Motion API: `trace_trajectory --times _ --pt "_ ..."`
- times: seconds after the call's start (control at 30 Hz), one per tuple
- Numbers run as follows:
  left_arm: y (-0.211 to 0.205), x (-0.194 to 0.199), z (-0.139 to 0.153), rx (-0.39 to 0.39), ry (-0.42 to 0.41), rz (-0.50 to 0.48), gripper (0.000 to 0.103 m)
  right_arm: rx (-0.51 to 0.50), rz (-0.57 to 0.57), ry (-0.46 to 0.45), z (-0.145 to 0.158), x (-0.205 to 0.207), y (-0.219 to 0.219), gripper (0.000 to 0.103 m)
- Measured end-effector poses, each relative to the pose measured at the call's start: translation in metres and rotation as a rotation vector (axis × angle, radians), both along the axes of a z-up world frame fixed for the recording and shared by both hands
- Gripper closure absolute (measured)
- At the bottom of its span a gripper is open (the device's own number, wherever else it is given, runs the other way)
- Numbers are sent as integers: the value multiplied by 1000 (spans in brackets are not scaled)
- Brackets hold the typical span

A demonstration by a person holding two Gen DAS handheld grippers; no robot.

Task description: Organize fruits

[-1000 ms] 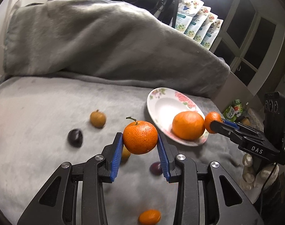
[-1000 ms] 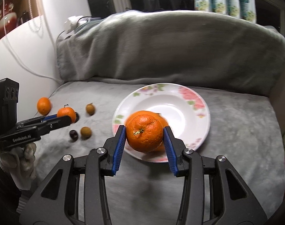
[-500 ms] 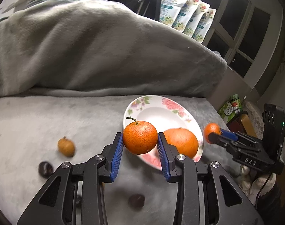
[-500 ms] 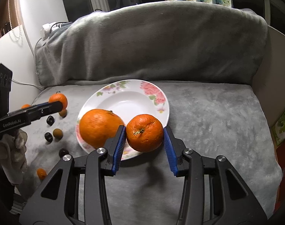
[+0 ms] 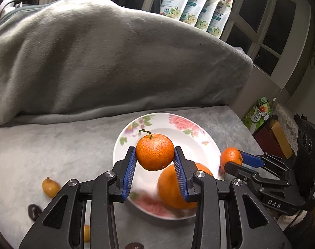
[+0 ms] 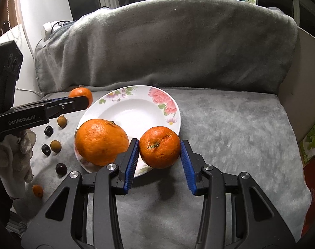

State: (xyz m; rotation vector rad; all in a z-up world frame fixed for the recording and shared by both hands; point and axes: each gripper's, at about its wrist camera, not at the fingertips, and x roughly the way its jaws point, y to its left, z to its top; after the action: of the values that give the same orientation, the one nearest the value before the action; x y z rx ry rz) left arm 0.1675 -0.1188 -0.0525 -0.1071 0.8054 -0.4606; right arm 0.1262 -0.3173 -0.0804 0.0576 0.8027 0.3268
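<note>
Left tool (image 5: 155, 161) clamped on stemmed mandarin (image 5: 155, 151) above floral plate (image 6: 134, 112); right tool (image 6: 160, 159) clamped on mandarin (image 6: 160, 150) at plate edge. Large orange (image 6: 101, 142) plated; longans (image 6: 55, 145), dark fruits (image 6: 61, 168) remain scattered.

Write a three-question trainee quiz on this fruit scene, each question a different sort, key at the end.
1. True or false: the large orange lies on the floral plate.
2. Multiple choice: the left tool holds A) a dark round fruit, B) a mandarin with a stem, C) nothing.
3. Fill in: the right tool grips its mandarin at the plate's ____ edge in the right wrist view.

Key: 1 true; 2 B; 3 near. The small fruits lie on the grey blanket, left of the plate in the right wrist view.
</note>
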Motion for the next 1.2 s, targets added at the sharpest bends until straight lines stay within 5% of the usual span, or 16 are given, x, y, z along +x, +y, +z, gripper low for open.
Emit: trace_trajectory --times 0.57,0.67,0.77,0.83,1.0,1.2 --pt "-2 4 5 -1 1 -1 67 -27 21 -11 -3 6 12 58" --pt "-1 3 7 -6 -8 5 58 -29 19 -36 1 4 13 40" --pt "-1 2 11 -12 -15 8 54 -31 33 -49 6 2 14 39" --pt "-1 1 13 -12 -23 16 39 -42 35 -56 8 1 16 36" --pt "1 -1 18 -33 -33 33 25 -47 39 -73 10 -5 18 21" --pt "-1 -4 24 -30 -50 43 23 -43 36 -87 15 -11 18 13"
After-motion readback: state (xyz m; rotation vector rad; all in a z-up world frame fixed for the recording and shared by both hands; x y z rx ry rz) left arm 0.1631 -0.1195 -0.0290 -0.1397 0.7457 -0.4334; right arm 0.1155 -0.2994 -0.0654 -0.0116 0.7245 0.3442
